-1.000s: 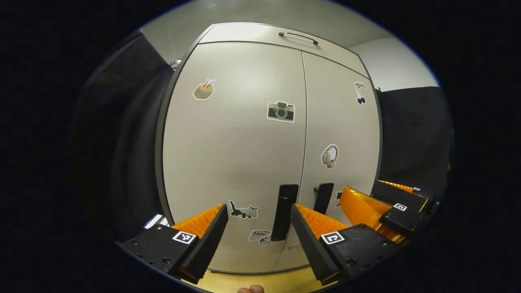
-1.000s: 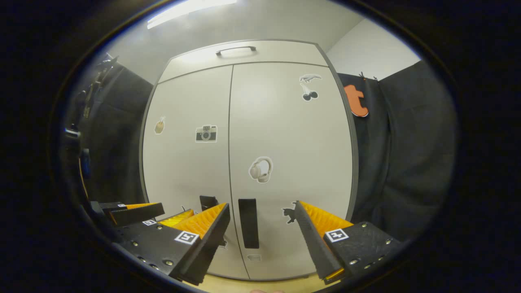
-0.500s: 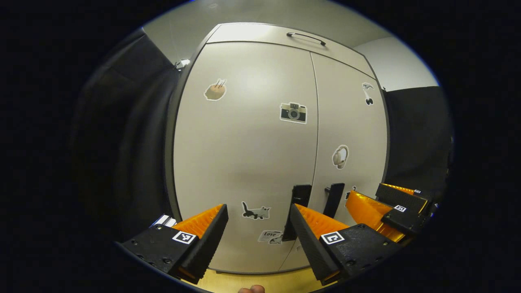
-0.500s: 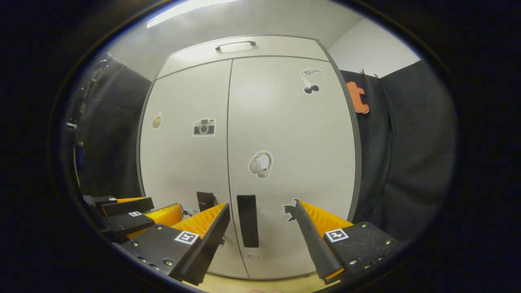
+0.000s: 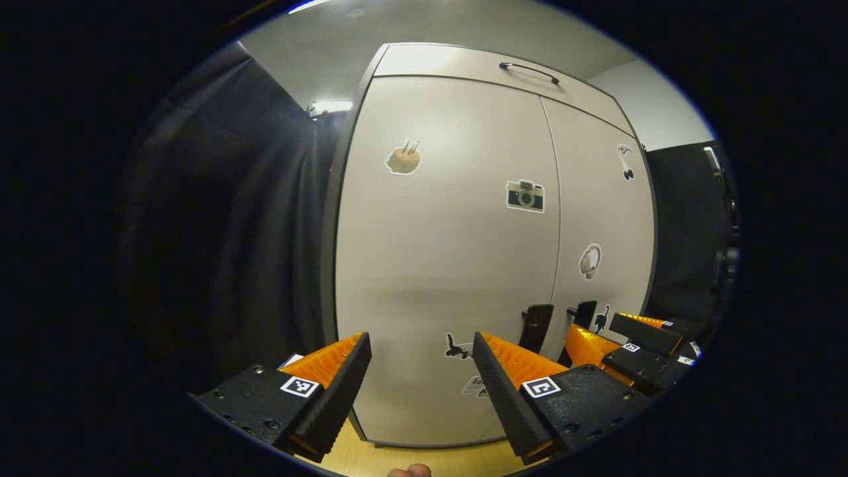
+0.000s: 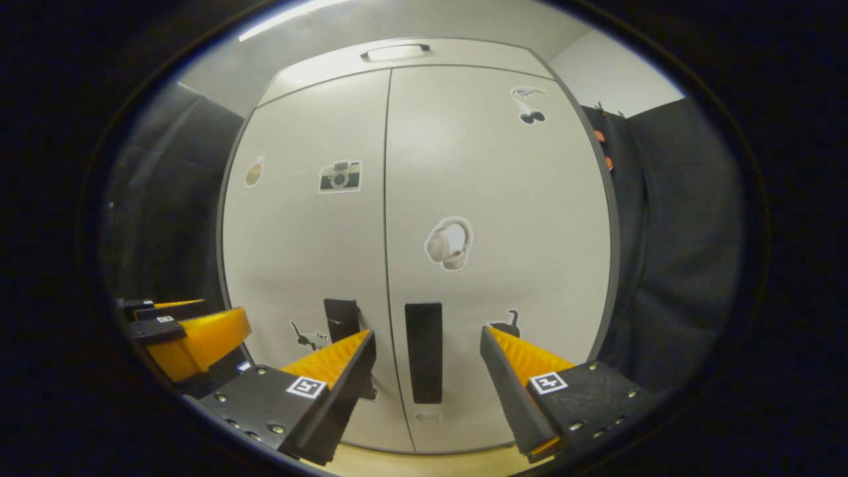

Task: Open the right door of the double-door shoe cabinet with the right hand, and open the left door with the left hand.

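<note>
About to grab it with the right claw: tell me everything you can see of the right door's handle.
The right door's handle is a dark, flat, upright bar, low on the right door next to the centre seam. The door looks shut. The right claw is open, and the handle sits between its fingers in the right gripper view, untouched.

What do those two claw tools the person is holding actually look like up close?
Each is a two-fingered clamp. The left gripper and the right gripper both have wedge-shaped fingers with ribbed inner faces, bolted black bodies, and a small square black-and-white tag on top of each finger.
</note>
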`<state>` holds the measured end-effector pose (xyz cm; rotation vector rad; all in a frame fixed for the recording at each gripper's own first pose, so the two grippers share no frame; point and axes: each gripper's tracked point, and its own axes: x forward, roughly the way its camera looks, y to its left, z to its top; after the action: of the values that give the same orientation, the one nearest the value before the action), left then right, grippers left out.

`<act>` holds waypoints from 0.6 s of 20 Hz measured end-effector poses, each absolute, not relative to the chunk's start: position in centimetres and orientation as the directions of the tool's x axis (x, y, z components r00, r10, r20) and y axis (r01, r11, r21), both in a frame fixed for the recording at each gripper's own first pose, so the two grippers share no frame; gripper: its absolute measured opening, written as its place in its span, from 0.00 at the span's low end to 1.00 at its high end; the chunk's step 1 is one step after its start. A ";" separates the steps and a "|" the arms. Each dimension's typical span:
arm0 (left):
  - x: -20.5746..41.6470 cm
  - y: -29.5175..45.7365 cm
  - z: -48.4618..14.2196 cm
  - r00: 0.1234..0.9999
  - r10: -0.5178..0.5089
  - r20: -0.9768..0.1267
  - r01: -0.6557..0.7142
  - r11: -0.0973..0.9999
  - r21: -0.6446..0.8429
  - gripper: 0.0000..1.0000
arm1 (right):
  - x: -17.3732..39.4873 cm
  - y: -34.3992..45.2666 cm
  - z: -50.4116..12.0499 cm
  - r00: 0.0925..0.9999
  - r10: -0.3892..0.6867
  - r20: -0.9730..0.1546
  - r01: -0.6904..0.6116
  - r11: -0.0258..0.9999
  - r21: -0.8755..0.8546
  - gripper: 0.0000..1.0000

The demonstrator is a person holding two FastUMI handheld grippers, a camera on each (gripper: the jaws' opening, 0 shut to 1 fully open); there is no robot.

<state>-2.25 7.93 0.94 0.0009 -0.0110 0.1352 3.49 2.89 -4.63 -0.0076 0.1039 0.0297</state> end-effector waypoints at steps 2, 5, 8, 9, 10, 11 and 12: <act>-2.6 9.0 1.0 0.988 0.155 0.010 -0.155 0.988 -0.002 0.95 | 4.1 3.2 -5.2 0.993 0.024 -0.113 -0.025 1.000 -0.012 0.89; -3.1 10.5 0.9 0.983 0.182 0.008 -0.182 0.983 -0.003 0.95 | 5.0 3.5 -6.0 0.992 0.010 -0.127 -0.013 1.000 -0.028 0.85; -3.6 11.7 1.1 0.978 0.208 0.011 -0.208 0.978 -0.004 0.96 | 5.9 3.8 -6.7 0.991 0.002 -0.137 -0.007 0.999 -0.037 0.77; -3.8 12.1 1.1 0.976 0.216 0.013 -0.216 0.976 -0.004 0.95 | 6.2 3.9 -6.9 0.990 0.003 -0.138 -0.009 0.999 -0.040 0.77; -3.9 12.4 1.1 0.974 0.224 0.015 -0.224 0.974 -0.003 0.95 | 6.3 4.0 -7.1 0.990 0.001 -0.139 -0.007 0.999 -0.042 0.77; -4.1 12.7 1.1 0.973 0.232 0.016 -0.232 0.973 -0.003 0.95 | 6.5 3.8 -7.1 0.990 -0.009 -0.138 0.003 0.999 -0.047 0.76; -4.2 13.0 1.1 0.971 0.239 0.016 -0.239 0.971 -0.004 0.95 | 6.7 3.7 -7.2 0.990 -0.015 -0.138 0.008 0.999 -0.051 0.70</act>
<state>-4.21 13.02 1.11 -0.0024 -0.0167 0.2410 6.72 3.72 -7.24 -0.0508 0.1387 -0.0117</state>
